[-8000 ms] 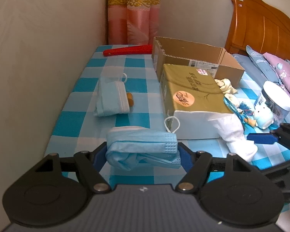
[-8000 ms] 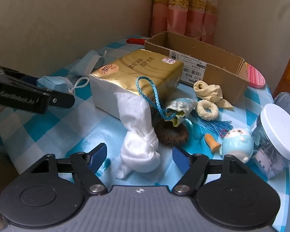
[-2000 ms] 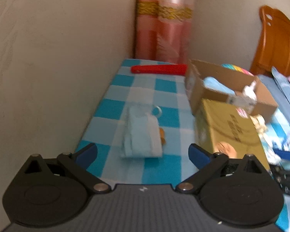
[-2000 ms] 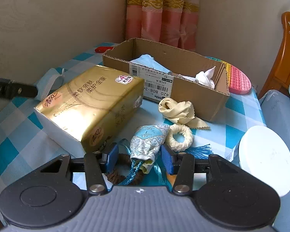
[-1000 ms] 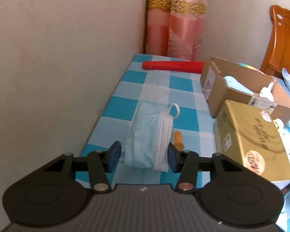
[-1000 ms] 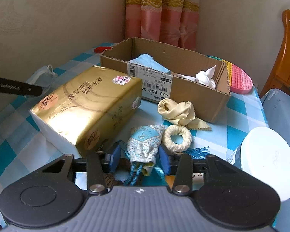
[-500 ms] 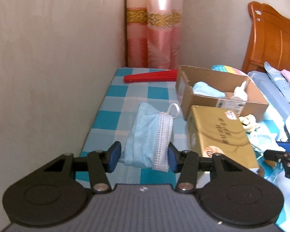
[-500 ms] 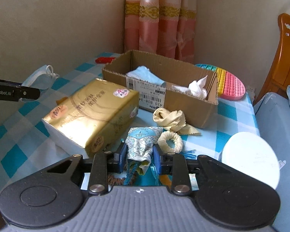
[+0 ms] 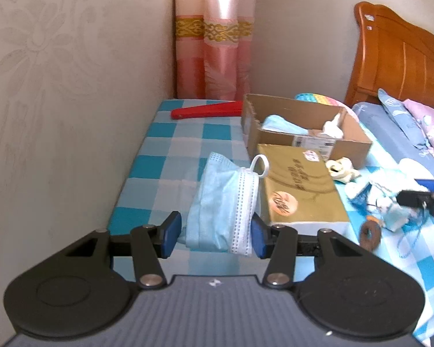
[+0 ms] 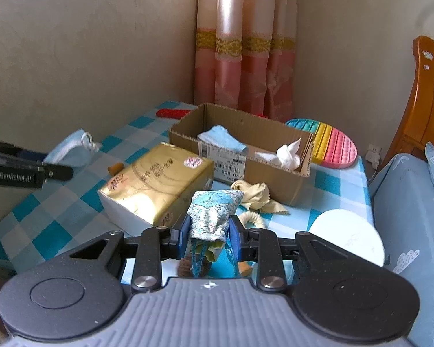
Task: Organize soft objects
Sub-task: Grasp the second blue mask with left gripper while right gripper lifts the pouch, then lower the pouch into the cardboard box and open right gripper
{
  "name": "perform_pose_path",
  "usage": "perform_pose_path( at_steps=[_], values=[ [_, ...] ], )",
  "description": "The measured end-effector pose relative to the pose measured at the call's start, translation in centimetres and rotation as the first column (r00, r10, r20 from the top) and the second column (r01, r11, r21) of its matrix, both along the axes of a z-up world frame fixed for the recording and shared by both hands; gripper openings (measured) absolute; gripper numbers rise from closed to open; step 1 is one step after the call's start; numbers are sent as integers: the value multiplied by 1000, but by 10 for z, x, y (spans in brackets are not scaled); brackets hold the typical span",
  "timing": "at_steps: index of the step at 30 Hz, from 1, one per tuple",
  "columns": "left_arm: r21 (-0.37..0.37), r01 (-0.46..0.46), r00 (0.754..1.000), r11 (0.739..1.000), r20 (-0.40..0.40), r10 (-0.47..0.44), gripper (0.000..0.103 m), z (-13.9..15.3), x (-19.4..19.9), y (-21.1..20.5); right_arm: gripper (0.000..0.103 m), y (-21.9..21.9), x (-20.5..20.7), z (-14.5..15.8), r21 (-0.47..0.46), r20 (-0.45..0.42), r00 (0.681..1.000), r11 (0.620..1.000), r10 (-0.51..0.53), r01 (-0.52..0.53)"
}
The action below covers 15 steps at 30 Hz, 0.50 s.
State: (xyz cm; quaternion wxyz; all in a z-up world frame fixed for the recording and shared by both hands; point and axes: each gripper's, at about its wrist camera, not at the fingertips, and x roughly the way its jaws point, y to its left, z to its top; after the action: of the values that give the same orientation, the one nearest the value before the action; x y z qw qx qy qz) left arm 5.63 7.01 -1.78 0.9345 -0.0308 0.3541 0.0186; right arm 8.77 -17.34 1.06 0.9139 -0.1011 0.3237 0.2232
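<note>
My left gripper is shut on a light blue face mask and holds it above the checked table, left of the gold tissue pack. The mask also shows in the right wrist view. My right gripper is shut on a blue-and-white brocade pouch, lifted above the table in front of the open cardboard box. The box holds another blue mask and a white cloth.
A gold tissue pack, a beige cloth, a cream ring, a brown hair tie and a white-lidded jar lie on the table. A red fan and a rainbow pop mat lie at the back. Wall on the left, bed on the right.
Both grippers have risen: the left one lifted the mask and swung right toward the tissue pack, the right one lifted the pouch clear of the table.
</note>
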Motion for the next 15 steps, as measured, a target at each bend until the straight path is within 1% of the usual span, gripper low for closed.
perform_pose_path(
  at_steps=[3, 7, 10, 15],
  values=[
    [-6, 20, 1000, 1000, 6, -20, 49, 3, -7, -5, 33, -3, 2, 9, 10, 10, 1000, 1000, 1, -1],
    [-7, 35, 999, 999, 15, -35, 49, 7, -11, -8, 33, -9, 12, 20, 67, -21, 1000, 998, 7, -6],
    [-4, 40, 999, 999, 25, -40, 49, 10, -12, -8, 33, -13, 16, 28, 92, -20, 1000, 996, 2, 0],
    [-6, 54, 998, 999, 29, -54, 49, 11, -13, -8, 33, -13, 28, 40, 85, -3, 1000, 996, -9, 9]
  ],
)
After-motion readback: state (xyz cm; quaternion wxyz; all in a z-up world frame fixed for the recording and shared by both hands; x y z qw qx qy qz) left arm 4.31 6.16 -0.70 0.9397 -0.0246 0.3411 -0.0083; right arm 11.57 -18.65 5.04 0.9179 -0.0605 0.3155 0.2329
